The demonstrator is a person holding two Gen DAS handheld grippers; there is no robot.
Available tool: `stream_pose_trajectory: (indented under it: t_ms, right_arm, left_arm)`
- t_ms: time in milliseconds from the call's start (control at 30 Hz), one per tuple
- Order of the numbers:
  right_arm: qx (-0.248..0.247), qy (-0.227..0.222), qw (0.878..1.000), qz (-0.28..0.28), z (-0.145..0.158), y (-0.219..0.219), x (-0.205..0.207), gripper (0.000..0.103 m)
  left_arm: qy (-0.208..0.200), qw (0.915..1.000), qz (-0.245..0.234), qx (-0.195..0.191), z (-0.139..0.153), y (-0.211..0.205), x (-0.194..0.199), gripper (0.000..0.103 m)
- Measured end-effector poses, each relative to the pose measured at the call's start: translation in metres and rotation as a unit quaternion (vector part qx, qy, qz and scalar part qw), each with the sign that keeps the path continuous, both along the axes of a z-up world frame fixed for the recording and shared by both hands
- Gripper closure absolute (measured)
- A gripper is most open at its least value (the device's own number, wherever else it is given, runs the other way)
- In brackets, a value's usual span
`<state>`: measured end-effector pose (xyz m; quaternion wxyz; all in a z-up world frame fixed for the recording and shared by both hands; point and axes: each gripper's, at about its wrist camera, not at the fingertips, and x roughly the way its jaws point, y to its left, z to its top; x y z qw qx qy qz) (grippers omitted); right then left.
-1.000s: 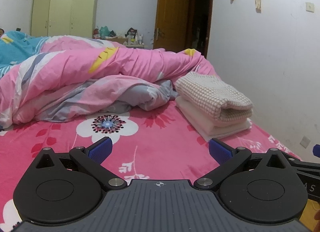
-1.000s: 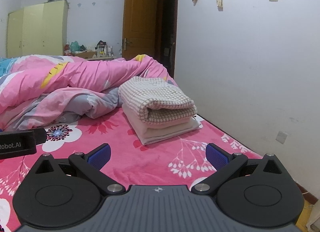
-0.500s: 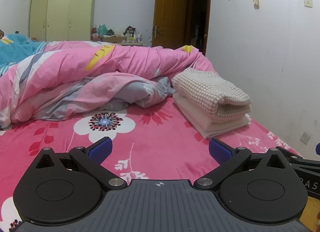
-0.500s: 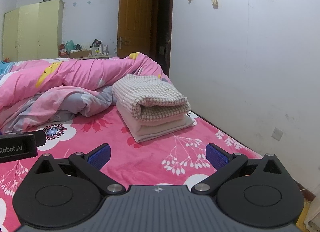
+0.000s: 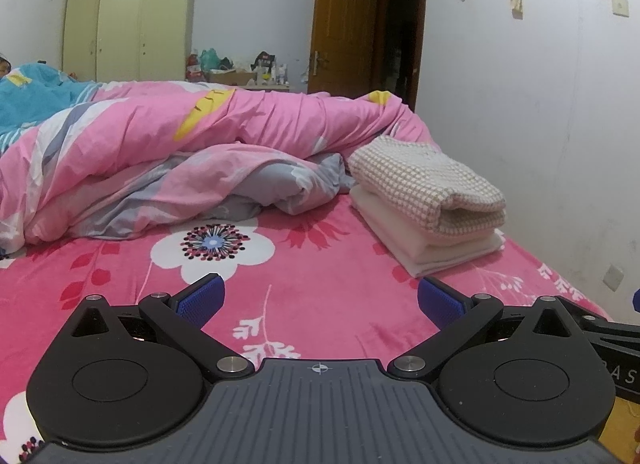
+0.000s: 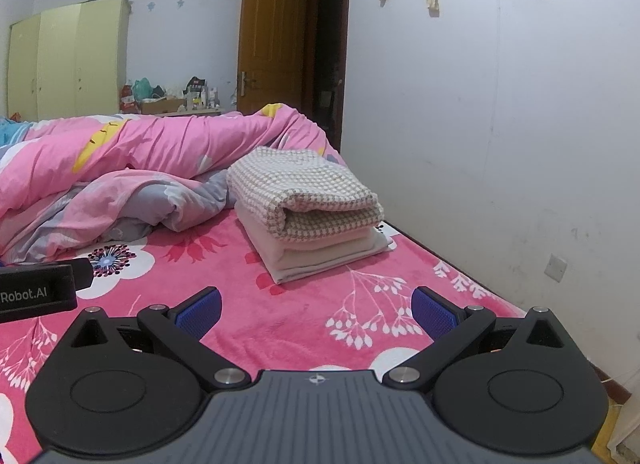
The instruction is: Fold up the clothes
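Hovering empty over the pink bedsheet (image 5: pixel 304 284), the left gripper (image 5: pixel 318 300) and right gripper (image 6: pixel 316 306) have their jaws spread apart. The folded stack (image 6: pixel 312 220) looks finished, so I judge it best left undisturbed; any retreat should stay low and clear of it.

Both wrist views low over the bed (image 5: pixel 304 276), facing the door (image 6: pixel 276 44) (shared: folded stack (image 6: pixel 308 204)), side by side

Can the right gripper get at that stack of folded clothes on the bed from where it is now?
Probably yes. The right gripper is open and empty, and only bare pink sheet lies between it and the folded stack. The rumpled duvet sits off to the left.
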<state>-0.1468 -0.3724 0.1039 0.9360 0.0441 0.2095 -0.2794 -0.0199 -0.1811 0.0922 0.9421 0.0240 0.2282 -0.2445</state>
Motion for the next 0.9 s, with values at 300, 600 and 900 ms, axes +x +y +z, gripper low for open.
stream_pose_trajectory:
  t_ms: [300,600,900]
  right_arm:
    - [-0.001,0.001,1.000,0.002,0.0003,0.0025,0.0012,0.000]
    - [-0.001,0.000,1.000,0.003,0.0008,0.0043,0.0017,0.000]
    - [-0.003,0.000,1.000,0.004,0.0022,0.0056,0.0036,0.000]
  left_arm:
    - [0.002,1.0000,0.003,-0.001,0.0002,0.0026,0.0005,0.000]
    - [0.001,1.0000,0.005,-0.002,0.0002,0.0042,0.0009,0.000]
    - [0.000,1.0000,0.007,-0.004,0.0018,0.0058,0.0016,0.000]
